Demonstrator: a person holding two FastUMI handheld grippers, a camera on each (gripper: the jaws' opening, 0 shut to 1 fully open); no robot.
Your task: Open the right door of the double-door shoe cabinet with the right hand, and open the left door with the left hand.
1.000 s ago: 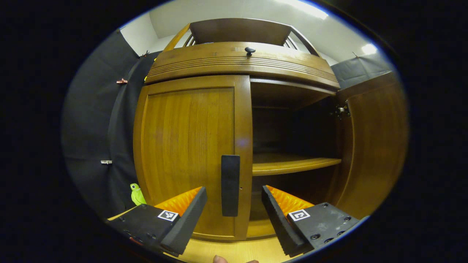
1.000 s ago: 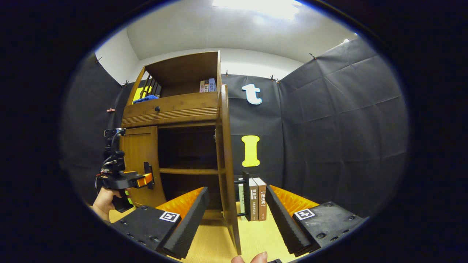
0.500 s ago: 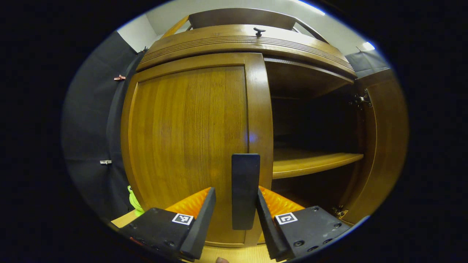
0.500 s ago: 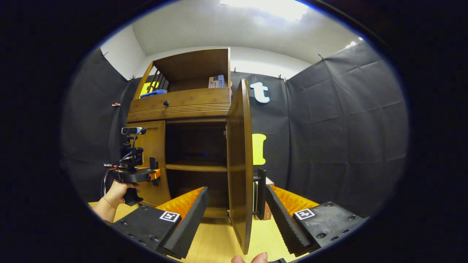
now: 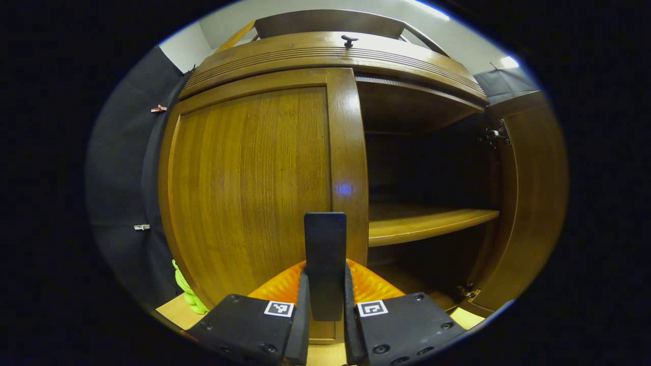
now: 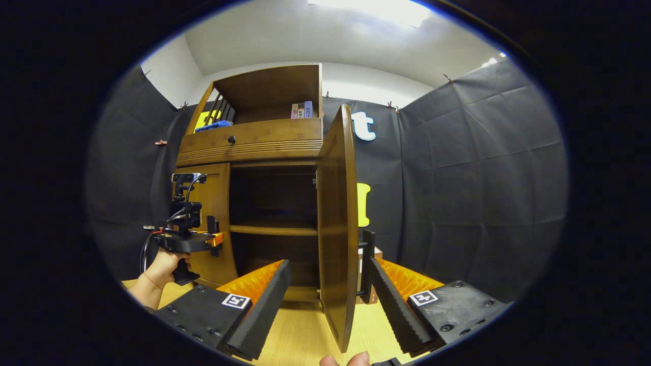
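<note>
Bright ceiling lights [image 6: 371,9] glare overhead, the cabinet interior [image 5: 422,168] sits in deep shadow, and edges bow with fisheye distortion.

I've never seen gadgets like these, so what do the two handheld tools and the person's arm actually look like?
Each tool has two wedge-shaped fingers on dark blocky mounts with screws, each mount bearing a small square black-and-white marker. The left tool, seen from the right gripper view, is a pistol-grip handle carrying a small camera on a post with black cables. The hand holding it wears a thin red wrist string.
</note>
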